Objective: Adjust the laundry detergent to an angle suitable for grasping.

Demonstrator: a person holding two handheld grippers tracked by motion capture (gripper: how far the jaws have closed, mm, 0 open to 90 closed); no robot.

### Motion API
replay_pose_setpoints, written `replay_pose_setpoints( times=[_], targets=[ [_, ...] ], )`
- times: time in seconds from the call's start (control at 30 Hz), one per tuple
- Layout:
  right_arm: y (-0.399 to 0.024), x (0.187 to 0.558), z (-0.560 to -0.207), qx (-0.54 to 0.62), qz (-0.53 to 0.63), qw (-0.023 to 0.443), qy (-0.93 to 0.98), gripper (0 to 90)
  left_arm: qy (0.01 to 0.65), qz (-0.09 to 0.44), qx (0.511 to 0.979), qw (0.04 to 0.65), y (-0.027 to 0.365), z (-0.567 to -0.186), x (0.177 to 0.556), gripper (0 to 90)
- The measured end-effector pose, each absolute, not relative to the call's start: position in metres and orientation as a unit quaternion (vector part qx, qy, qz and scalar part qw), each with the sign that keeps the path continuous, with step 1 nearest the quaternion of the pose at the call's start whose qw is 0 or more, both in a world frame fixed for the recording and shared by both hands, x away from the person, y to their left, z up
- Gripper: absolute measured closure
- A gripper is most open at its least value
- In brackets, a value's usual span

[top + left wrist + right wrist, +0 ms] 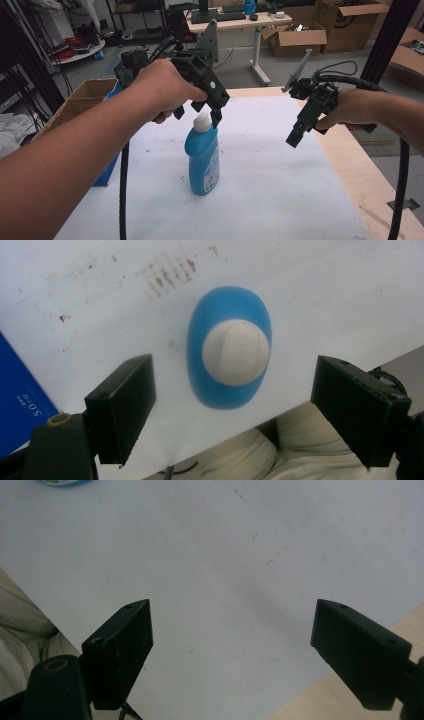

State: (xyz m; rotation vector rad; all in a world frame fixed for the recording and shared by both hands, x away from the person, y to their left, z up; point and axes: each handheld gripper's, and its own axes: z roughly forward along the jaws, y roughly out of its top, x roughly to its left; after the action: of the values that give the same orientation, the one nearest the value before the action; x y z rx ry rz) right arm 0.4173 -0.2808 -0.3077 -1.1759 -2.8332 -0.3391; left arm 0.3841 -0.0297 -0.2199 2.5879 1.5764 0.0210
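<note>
Between spread fingers (125,405), below: bottle (229,347)

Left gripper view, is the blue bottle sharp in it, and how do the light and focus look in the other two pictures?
Left gripper view: the blue bottle and its white cap look slightly soft, with even light and no glare. Right gripper view: the white table cover is dim, with a faint shadow band. High view: the near forearm is blurred and stretched by the wide lens.
</note>
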Motion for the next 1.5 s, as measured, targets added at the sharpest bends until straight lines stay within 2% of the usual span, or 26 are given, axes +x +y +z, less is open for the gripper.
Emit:
replay_pose_setpoints(
  times=[1.5],
  targets=[
    [-0.286,0.419,-0.316,-0.380,-0.114,0.031,-0.917,16.9,0.525,-0.005,0.850,0.034,-0.036,-0.282,0.392,19.4]
  ],
)
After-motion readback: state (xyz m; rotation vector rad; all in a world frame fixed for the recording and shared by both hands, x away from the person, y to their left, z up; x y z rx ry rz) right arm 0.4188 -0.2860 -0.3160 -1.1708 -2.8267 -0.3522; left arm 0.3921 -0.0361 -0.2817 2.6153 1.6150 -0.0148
